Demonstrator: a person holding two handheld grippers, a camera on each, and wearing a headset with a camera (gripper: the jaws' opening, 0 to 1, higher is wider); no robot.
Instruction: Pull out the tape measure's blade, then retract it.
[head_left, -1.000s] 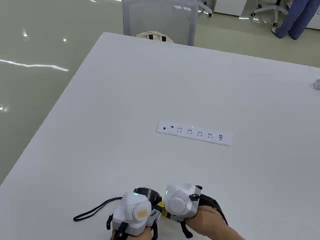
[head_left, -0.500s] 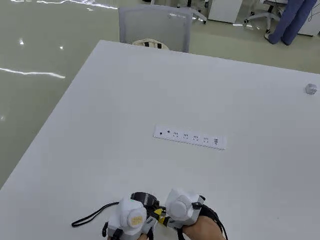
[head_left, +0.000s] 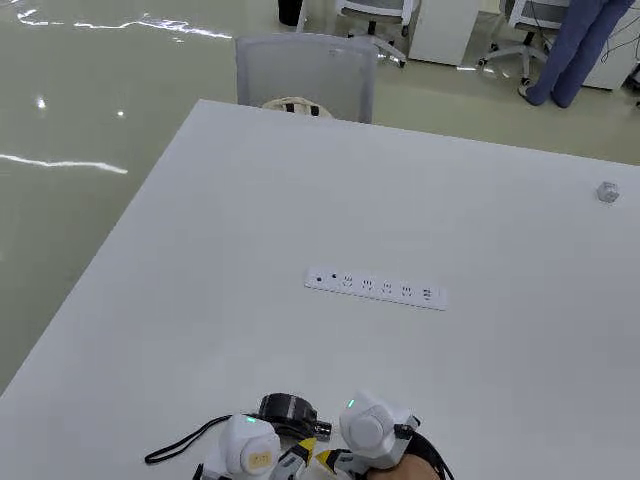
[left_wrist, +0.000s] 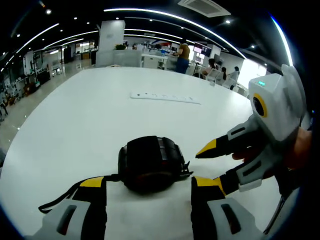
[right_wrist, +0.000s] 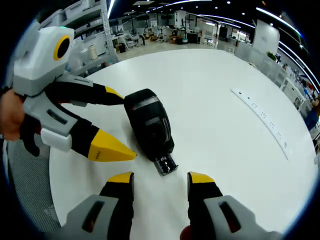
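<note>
A black tape measure (left_wrist: 150, 162) lies on the white table (head_left: 450, 200) with a black wrist strap (head_left: 180, 447) trailing to its left. My left gripper (left_wrist: 149, 182) is open, its yellow-tipped fingers (left_wrist: 92, 182) standing on either side of the case without touching it. My right gripper (right_wrist: 160, 179) is open too, and the blade's metal hook (right_wrist: 166, 165) pokes out of the case (right_wrist: 149, 125) just ahead of its fingertips. In the head view the tape measure (head_left: 283, 408) sits near the table's front edge, just beyond both grippers.
A white power strip (head_left: 375, 287) lies across the middle of the table. A grey chair (head_left: 305, 70) stands at the far edge and a small white object (head_left: 607, 191) sits far right. The table's left edge runs diagonally, with glossy floor beyond.
The head camera has shifted, so the grippers sit lower in the picture. Both grippers stay around the tape measure with no clear move.
</note>
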